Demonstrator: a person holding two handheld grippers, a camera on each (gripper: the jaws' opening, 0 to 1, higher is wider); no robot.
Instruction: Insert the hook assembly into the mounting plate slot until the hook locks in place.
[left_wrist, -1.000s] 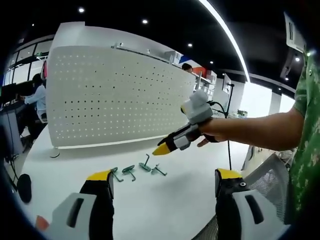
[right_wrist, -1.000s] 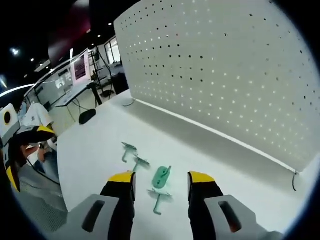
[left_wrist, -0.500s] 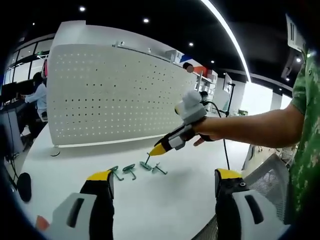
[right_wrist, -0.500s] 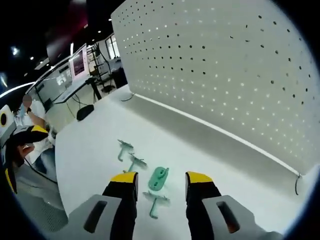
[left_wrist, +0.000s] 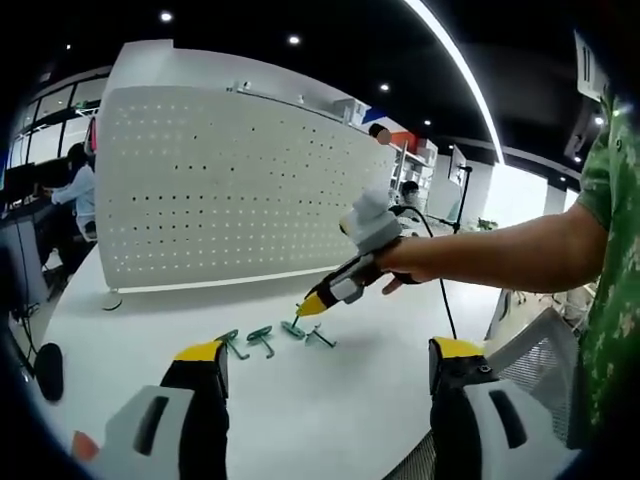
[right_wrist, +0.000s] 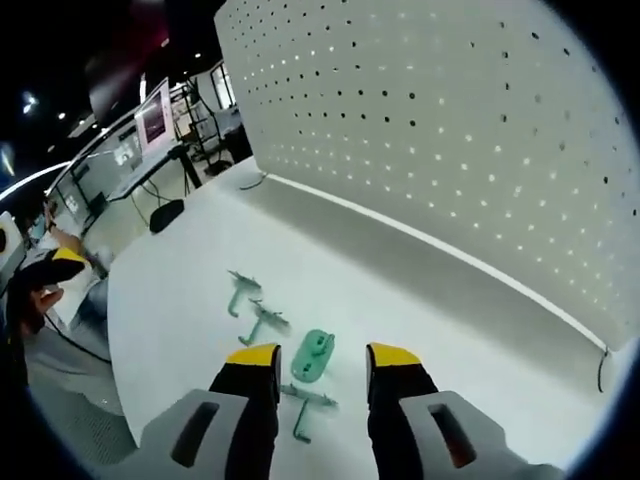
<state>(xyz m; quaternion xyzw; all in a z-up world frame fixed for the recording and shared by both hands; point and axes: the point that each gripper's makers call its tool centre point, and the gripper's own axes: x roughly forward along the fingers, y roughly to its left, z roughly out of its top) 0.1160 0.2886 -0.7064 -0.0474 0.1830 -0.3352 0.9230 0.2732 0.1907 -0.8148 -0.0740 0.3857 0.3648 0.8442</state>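
Reaching down over the green parts, the right gripper (right_wrist: 318, 362) has its yellow-tipped jaws apart, one on each side of the mounting plate (right_wrist: 312, 356), which lies flat on the table (right_wrist: 170, 300). No jaw touches the plate as far as the right gripper view shows. Nearest that camera lies one hook (right_wrist: 304, 410), partly between the jaws; just beyond the plate lie a second hook (right_wrist: 262, 321) and, farther and to the left, a third hook (right_wrist: 238, 291). All are loose and apart from the plate, so I judge the task barely begun: nothing is grasped, nothing sits in the slot, and the pick-up, insertion and locking are all left.

From the left gripper view, the left gripper (left_wrist: 322, 370) is held back near the table's edge with its jaws wide apart and nothing between them. Beyond it the same cluster of green parts (left_wrist: 270, 338) lies mid-table, with the right gripper's tip just above it, carried by a bare forearm (left_wrist: 500, 260).

The table is plain white and smooth. A tall white pegboard (left_wrist: 220, 190) stands along its far side, its holes unused. Farther off is an office with a dark ceiling, spot lights and a long light strip, desks with monitors (right_wrist: 152, 120), and a seated person (left_wrist: 75, 195) at far left.
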